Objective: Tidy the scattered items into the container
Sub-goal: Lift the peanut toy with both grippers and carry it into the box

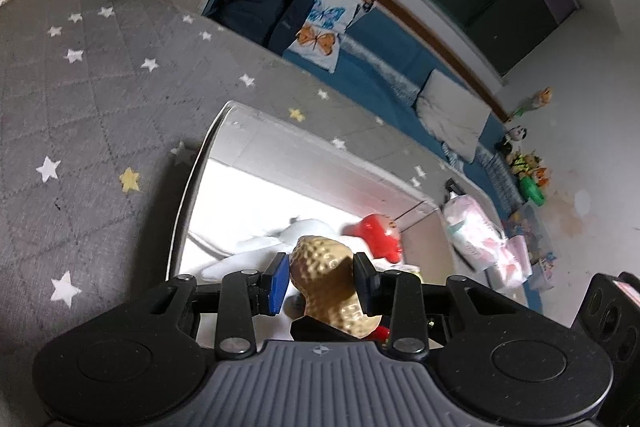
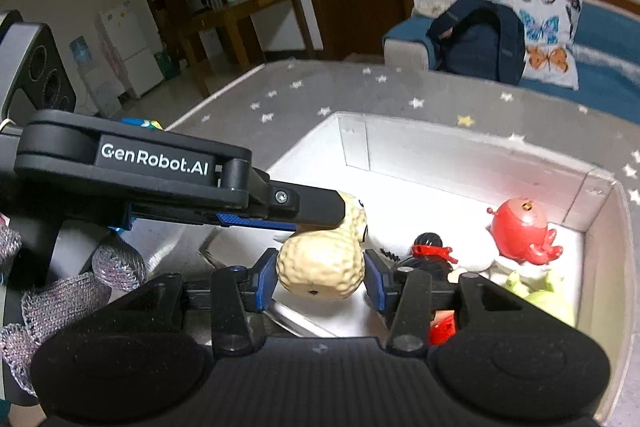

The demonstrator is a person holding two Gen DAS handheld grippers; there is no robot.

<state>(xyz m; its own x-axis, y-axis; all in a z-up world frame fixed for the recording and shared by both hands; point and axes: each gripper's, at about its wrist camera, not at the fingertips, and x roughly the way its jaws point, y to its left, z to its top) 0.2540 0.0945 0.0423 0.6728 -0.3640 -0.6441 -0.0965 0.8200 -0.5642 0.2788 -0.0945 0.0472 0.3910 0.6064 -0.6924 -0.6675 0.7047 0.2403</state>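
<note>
Your left gripper (image 1: pixel 322 279) and your right gripper (image 2: pixel 320 273) each clamp one lobe of the peanut toy (image 2: pixel 324 259), held above the white container's (image 2: pixel 460 151) near-left corner. Only your right camera shows the black figure (image 2: pixel 430 247) beside the red octopus (image 2: pixel 524 229) and the green toy (image 2: pixel 540 291) inside.

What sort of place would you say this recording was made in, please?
Most likely a home living room: a blue sofa with a butterfly cushion, a fridge, and a star-patterned grey rug.
</note>
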